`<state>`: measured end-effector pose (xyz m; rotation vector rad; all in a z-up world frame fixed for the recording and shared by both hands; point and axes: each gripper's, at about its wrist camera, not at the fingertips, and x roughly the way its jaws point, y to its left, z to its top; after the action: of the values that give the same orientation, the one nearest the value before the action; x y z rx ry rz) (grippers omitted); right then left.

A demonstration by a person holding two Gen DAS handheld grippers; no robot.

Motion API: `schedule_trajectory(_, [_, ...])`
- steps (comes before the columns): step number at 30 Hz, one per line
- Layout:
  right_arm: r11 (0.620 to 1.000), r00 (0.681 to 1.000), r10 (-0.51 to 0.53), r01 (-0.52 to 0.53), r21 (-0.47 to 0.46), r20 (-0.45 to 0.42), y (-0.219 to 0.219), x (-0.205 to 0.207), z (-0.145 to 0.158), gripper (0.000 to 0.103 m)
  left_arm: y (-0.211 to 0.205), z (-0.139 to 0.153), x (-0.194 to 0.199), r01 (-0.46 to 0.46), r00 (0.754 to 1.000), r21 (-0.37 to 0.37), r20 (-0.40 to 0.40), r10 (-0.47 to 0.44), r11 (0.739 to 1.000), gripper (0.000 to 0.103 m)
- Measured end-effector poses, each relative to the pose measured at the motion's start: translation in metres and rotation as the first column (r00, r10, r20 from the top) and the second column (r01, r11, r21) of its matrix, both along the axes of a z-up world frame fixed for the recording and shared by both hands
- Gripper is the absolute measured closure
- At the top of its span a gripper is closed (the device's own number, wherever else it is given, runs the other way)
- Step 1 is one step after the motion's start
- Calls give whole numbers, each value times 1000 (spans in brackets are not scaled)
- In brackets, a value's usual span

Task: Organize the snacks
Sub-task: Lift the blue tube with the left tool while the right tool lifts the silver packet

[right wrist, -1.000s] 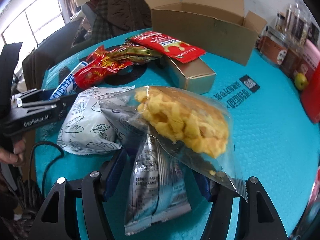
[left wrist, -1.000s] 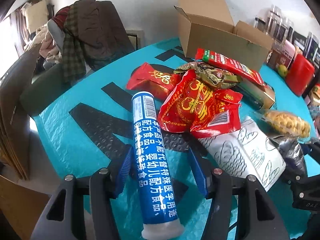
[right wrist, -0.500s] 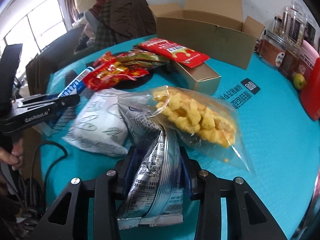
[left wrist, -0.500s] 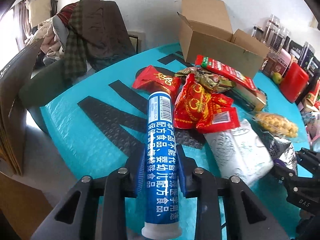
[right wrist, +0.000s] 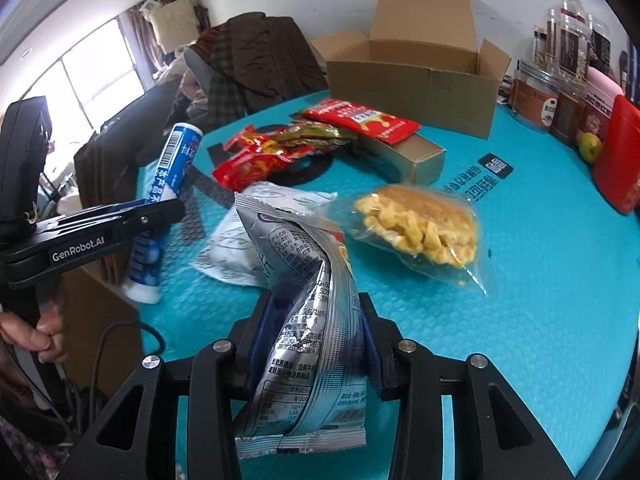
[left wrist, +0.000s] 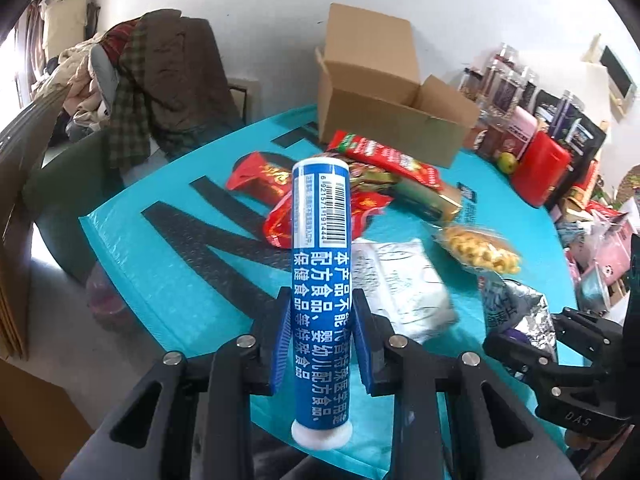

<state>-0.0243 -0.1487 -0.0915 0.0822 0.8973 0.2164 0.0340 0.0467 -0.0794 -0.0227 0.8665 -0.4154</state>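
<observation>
Two snacks are held above the teal worktop [right wrist: 540, 280]: the left gripper [left wrist: 322, 336] has its fingers pinching a blue tube [left wrist: 321, 280] with white Chinese print, a barcode and a white cap, while the right gripper [right wrist: 316, 344] pinches a crumpled silver foil packet [right wrist: 308, 320]. Its small print is probably nutrition text, too blurred to read; its front faces away.

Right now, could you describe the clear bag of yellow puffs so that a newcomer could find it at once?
Start at the open cardboard box at the far side of the teal table and come toward the camera, past the long gold box. The clear bag of yellow puffs lies flat there, beside the white pouch. It is the only see-through wrapper.
</observation>
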Motion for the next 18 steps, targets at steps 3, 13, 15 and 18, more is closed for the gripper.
schedule_trajectory(3, [1000, 1000, -10, 10, 14, 14, 0, -5, 7, 63, -4, 7, -4, 27, 1000, -18, 4, -27, 999, 75])
schedule_trajectory(13, [999, 995, -40, 37, 29, 95, -1, -9, 40, 63, -20, 30, 2, 97, 995, -62, 34, -95, 993, 75])
schedule_trajectory(15, [999, 994, -45, 41, 35, 100, -4, -7, 44, 63, -22, 36, 4, 106, 994, -65, 49, -103, 992, 75])
schedule_trajectory(18, [998, 992, -56, 51, 46, 109, -10, -2, 49, 63, -27, 47, 9, 117, 991, -70, 73, -111, 991, 75])
